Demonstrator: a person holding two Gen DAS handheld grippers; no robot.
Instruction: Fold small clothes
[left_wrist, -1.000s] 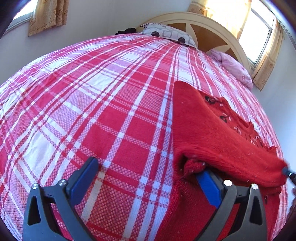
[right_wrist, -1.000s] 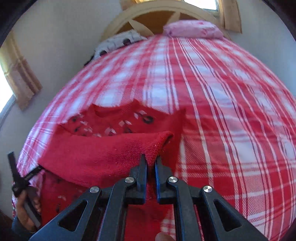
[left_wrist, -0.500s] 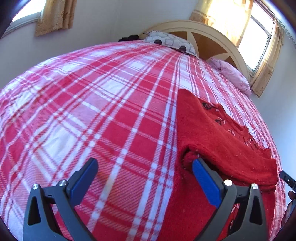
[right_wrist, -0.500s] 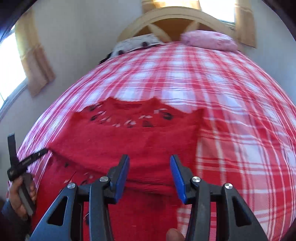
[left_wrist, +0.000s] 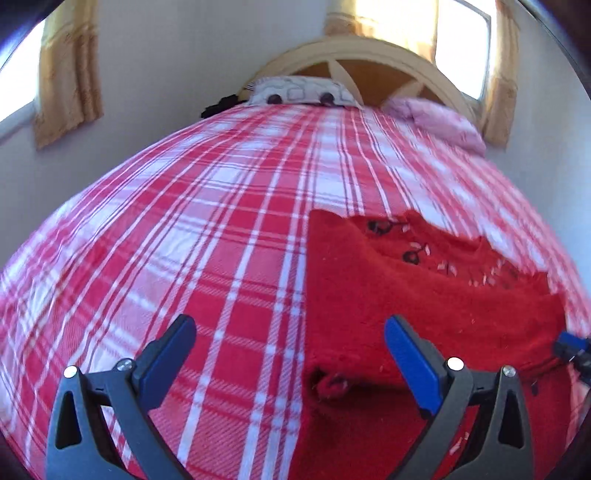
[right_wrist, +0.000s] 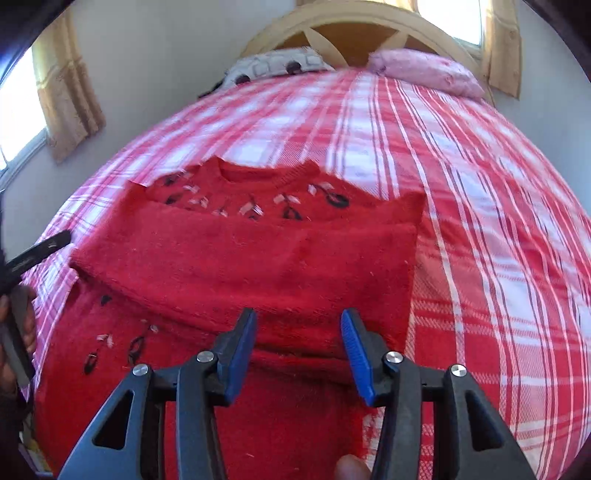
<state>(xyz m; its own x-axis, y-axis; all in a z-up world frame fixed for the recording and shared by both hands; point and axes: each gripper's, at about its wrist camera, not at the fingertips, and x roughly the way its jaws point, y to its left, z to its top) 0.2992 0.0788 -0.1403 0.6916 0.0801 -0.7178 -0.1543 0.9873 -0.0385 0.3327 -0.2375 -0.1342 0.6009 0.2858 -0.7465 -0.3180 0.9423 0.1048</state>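
A small red knit sweater (right_wrist: 251, 258) with black and white embroidery lies flat on the plaid bed, its sleeves folded across the chest. It also shows in the left wrist view (left_wrist: 424, 302) at the right. My left gripper (left_wrist: 290, 332) is open and empty, above the sweater's left edge and the bedspread. My right gripper (right_wrist: 299, 325) is open and empty, just above the lower edge of the folded sleeve. The left gripper's tip (right_wrist: 40, 251) shows at the sweater's left side in the right wrist view.
The red and white plaid bedspread (left_wrist: 221, 221) covers a large bed. A patterned pillow (left_wrist: 299, 92) and a pink pillow (left_wrist: 439, 122) lie by the wooden headboard (left_wrist: 369, 59). Curtained windows are on both sides.
My right gripper opened and let go of the folded sleeve, which now lies flat across the chest. Both grippers pulled back and rose a little. The left gripper stayed open.
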